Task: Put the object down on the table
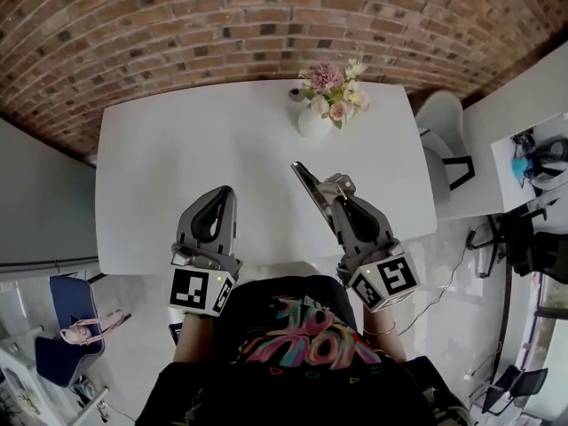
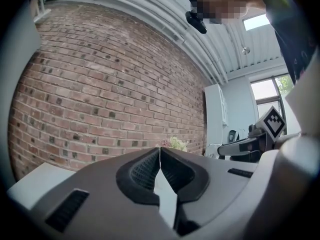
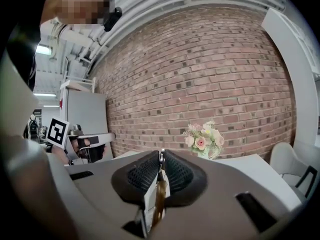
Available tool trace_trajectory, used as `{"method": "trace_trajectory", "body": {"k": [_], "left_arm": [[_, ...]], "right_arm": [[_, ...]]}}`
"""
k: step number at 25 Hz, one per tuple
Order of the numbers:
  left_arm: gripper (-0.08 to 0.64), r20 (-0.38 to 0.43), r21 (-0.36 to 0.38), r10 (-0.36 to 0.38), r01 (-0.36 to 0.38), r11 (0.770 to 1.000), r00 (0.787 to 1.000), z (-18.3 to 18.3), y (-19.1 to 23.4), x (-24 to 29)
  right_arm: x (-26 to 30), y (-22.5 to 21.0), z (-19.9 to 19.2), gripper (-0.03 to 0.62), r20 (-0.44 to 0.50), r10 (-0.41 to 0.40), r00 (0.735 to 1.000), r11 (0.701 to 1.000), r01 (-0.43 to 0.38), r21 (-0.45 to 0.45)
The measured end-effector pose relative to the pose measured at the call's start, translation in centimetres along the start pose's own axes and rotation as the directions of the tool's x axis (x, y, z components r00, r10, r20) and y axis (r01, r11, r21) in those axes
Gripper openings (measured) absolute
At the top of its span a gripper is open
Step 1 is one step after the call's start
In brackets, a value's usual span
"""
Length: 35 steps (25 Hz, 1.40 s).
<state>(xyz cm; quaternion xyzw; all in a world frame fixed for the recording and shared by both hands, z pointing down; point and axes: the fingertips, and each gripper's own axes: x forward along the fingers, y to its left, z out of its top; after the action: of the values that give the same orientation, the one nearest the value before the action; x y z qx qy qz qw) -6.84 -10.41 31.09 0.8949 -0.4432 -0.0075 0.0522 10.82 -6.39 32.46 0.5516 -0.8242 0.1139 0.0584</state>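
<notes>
1. While the thin flat object (image 1: 306,183) is clamped edge-on between the jaws of the right gripper (image 1: 335,192), it is held over the near half of the white table (image 1: 177,149) and has not yet been set down.
2. As seen in the right gripper view, a narrow brownish strip with a metallic tip is pressed between the ribbed pads; what kind of thing it is cannot be told.
3. Its long axis is seen to run forward and to the left out of the jaws, slanting towards the middle of the table.
4. Bare tabletop is judged to lie straight below and ahead of it, so a downward move is called for more than a reach.
5. How high it is held above the surface cannot be read.
6. The left gripper (image 1: 220,198) is found closed on nothing, its jaw tips meeting with only the table visible behind them, and it is kept to the left, well apart from the object.
7. The vase of flowers (image 1: 324,105) is placed at the far edge, well clear of the spot below.
</notes>
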Motion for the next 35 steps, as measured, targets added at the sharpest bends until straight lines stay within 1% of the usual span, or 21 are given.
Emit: {"method": "trace_trajectory", "body": {"k": [5, 8, 12, 16, 20, 28, 35], "left_arm": [[0.026, -0.001, 0.011, 0.065, -0.065, 0.998, 0.998, -0.1, -0.3, 4.1], [0.026, -0.015, 0.017, 0.102, -0.102, 0.995, 0.995, -0.3, -0.3, 5.9], [0.026, -0.028, 0.024, 0.124, -0.124, 0.992, 0.992, 0.0, -0.8, 7.7], [0.026, -0.041, 0.032, 0.136, -0.135, 0.99, 0.99, 0.0, -0.7, 8.1], [0.026, -0.044, 0.031, 0.122, -0.121, 0.992, 0.992, 0.3, -0.7, 8.1], [0.026, -0.044, 0.029, 0.06, -0.059, 0.998, 0.997, 0.4, -0.1, 8.5], [0.025, -0.045, 0.02, 0.039, -0.038, 0.999, 0.998, 0.2, 0.5, 8.7]], "right_arm": [[2.3, -4.2, 0.6, 0.052, -0.001, 0.072, 0.997, 0.997, -0.072, -0.004], [3.3, -6.3, 0.6, 0.052, -0.01, 0.101, 0.995, 0.995, -0.101, 0.013], [4.3, -8.8, 0.9, 0.052, -0.013, 0.129, 0.992, 0.991, -0.129, 0.032], [5.1, -9.7, 0.8, 0.051, -0.019, 0.141, 0.99, 0.989, -0.14, 0.05], [5.1, -9.5, 1.2, 0.051, -0.014, 0.137, 0.99, 0.988, -0.135, 0.077], [5.5, -8.0, 1.4, 0.049, -0.011, 0.118, 0.993, 0.99, -0.117, 0.073], [6.0, -7.4, 1.4, 0.048, -0.014, 0.116, 0.993, 0.991, -0.115, 0.072]]}}
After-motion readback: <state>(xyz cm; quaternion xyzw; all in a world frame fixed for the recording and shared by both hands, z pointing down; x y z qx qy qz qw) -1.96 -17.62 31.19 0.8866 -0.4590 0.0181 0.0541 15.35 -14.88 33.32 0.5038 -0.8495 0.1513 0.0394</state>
